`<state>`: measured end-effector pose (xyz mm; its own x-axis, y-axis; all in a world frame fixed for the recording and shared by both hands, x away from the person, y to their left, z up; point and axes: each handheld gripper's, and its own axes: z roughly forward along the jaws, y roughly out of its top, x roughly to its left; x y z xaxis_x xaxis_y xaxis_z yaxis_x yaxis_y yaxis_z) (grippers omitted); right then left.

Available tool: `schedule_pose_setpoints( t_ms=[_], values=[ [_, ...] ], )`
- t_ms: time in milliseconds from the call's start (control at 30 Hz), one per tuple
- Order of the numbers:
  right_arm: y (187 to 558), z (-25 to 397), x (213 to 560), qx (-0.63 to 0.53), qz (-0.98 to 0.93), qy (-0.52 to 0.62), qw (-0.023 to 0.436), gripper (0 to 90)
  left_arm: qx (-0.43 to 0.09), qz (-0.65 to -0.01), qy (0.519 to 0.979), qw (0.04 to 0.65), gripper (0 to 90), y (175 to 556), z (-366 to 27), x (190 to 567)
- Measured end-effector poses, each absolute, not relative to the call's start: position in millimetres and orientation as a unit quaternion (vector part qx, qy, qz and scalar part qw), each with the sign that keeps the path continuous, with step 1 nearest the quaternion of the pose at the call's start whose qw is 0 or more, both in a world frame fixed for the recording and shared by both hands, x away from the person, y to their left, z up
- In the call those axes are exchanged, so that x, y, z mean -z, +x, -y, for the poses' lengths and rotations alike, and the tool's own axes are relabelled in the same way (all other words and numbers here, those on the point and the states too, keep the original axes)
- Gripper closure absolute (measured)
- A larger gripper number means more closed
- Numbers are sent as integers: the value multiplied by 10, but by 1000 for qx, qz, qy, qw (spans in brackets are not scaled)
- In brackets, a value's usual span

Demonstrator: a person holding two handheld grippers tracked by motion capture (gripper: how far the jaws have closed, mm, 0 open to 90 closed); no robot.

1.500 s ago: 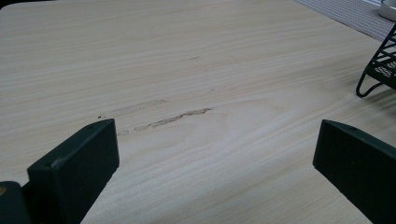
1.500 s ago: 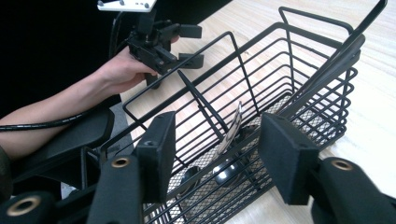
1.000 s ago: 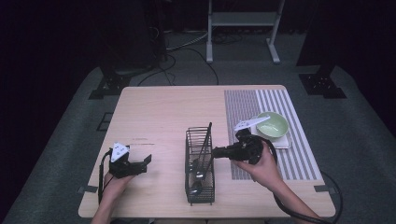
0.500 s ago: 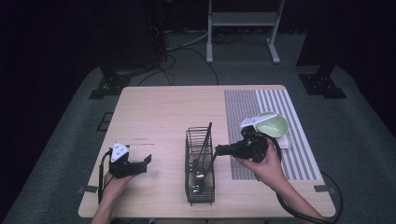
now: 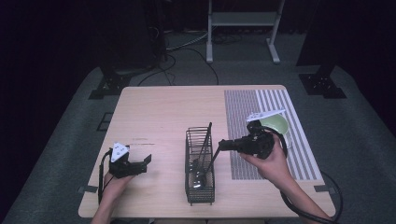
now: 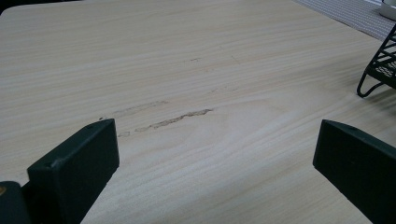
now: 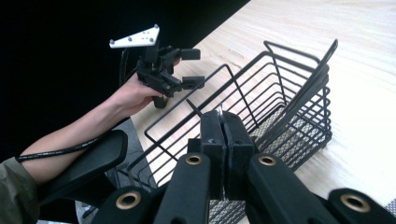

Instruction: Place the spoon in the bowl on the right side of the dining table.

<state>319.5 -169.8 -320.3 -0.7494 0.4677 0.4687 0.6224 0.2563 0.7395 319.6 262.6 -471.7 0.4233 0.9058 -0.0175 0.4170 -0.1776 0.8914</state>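
R tongs (image 5: 223,145) are held level over the wire basket (image 5: 200,186) at tabletop (image 5: 159,112) centre, clamped shut on a thin utensil handle (image 5: 214,161). L tongs (image 5: 148,161) are rested wide open, w/ nothing held, near the front edge; bare room is seen betw. them and basket.

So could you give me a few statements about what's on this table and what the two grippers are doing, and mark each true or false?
1. The right gripper is clamped on a thin dark utensil that slants down into the wire basket. True.
2. The left gripper holds a spoon. False: its jaws stand wide open over bare table.
3. The green bowl sits inside the basket. False: it rests on the striped mat, beyond the right gripper.
4. The basket stands between the two grippers. True.
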Motion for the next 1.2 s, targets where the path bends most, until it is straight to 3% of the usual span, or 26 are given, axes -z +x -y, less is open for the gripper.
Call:
schedule_pose_setpoints(
  t_ms=[1200],
  values=[
    [3194, 1920, 2825, 538, 759, -358, 75, 886, -276, -461, 717, 445, 0, 3198, -2624, 4719]
  ],
)
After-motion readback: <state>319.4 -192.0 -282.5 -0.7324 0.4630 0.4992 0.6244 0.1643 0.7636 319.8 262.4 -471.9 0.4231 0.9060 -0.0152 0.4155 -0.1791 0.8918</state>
